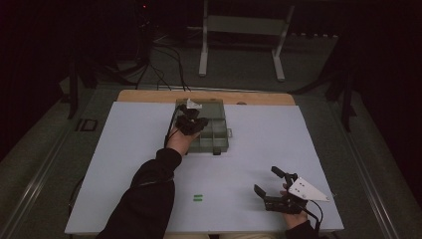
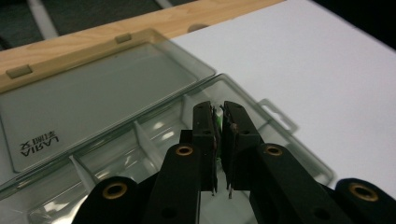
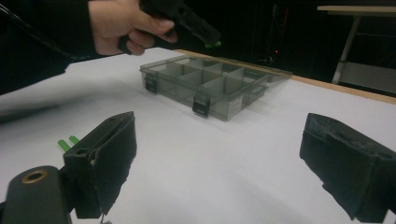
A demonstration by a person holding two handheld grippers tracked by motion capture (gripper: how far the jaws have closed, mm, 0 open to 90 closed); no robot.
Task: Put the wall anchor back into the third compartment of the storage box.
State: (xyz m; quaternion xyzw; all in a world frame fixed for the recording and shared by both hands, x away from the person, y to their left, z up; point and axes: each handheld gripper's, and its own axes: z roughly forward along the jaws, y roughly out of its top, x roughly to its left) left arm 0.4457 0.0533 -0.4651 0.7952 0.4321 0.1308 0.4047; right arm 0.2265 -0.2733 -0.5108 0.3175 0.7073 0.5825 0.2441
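On the left, the left gripper (image 1: 191,123) hangs over the clear compartment box (image 1: 217,141), which sits on the white board (image 1: 124,164) toward its far edge, about midway along it. The box's lid (image 2: 93,93) lies folded back flat toward the wooden table edge (image 2: 154,28) beyond the board. In the left gripper view the jaws are drawn nearly together, pinching a small green piece (image 2: 217,125) (just a sliver of it shows between the pads) above a compartment on the box's right side. From the right gripper view the same green piece (image 3: 212,45) pokes out of the jaw tips, clear of the box and above its far compartments.

Moving toward the middle, two more green pieces (image 1: 198,198) lie side by side on the board near its near edge, well apart from the box.

On the right, the right gripper (image 1: 271,186) rests low near the near right corner of the board, its jaws spread wide with nothing between them; a hand (image 1: 294,217) holds it from below.
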